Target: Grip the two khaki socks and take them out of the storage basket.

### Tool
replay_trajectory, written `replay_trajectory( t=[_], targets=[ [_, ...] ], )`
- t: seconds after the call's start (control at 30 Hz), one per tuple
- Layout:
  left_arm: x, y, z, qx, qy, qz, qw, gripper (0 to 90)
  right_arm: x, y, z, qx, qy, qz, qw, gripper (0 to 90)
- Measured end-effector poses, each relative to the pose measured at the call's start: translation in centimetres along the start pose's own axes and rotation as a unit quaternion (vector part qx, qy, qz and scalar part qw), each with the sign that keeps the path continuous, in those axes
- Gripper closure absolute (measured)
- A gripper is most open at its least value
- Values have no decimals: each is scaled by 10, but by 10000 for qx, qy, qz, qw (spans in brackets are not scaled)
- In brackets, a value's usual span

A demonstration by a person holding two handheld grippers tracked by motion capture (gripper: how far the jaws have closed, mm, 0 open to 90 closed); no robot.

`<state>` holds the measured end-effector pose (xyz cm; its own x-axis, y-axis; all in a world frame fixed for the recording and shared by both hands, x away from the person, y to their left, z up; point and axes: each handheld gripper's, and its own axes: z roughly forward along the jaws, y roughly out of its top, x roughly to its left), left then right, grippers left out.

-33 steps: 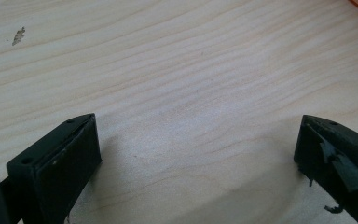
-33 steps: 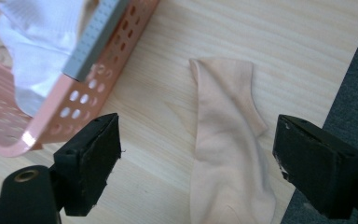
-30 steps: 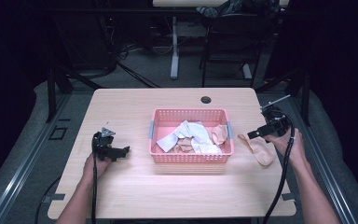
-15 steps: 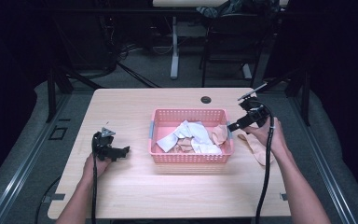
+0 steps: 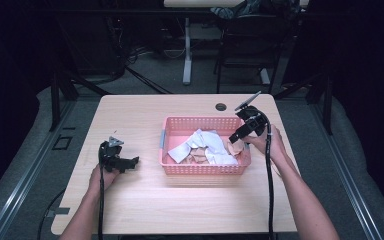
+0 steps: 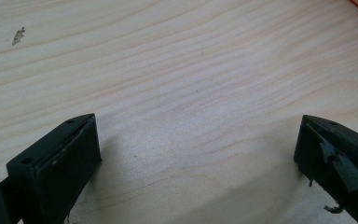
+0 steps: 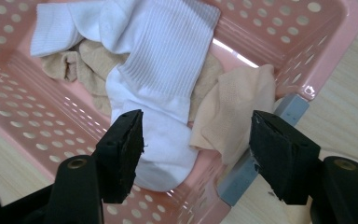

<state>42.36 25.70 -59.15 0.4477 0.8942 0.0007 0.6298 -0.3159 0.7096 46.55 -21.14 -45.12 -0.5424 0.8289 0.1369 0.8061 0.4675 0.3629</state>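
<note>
While the left gripper [image 5: 130, 162] rests low on the wooden table [image 5: 145, 112] w/ jaws spread wide and nothing btwn them, the right gripper [image 5: 236, 137] hangs over the right end of the pink basket [image 5: 190, 122], jaws also apart and empty. Inside the basket: white socks [image 7: 161, 60] piled on beige ones, and a beige sock [image 7: 242, 107] draped at the rim below the right jaws.
</note>
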Motion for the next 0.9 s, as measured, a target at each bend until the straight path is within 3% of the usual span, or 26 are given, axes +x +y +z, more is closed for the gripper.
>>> replay_trajectory(
  t=[0.27,0.5,0.73,0.8,0.83,0.9],
  targets=[
    [0,0,0,-1,1,-9,10000,0,-3,2,9,206,-78,165,9996,354],
    [0,0,0,0,1,-1,10000,0,-3,1,19,201,-93,251,9994,381],
    [0,0,0,-1,1,0,10000,0,2,5,35,488,-191,94,9986,420],
    [0,0,0,-1,0,-1,10000,0,2,5,40,405,-199,156,9989,443],
    [0,0,0,-3,1,-9,10000,0,1,7,43,629,-259,42,9977,462],
    [0,0,0,0,0,0,10000,0,2,6,46,543,-287,97,9981,474]
  ],
)
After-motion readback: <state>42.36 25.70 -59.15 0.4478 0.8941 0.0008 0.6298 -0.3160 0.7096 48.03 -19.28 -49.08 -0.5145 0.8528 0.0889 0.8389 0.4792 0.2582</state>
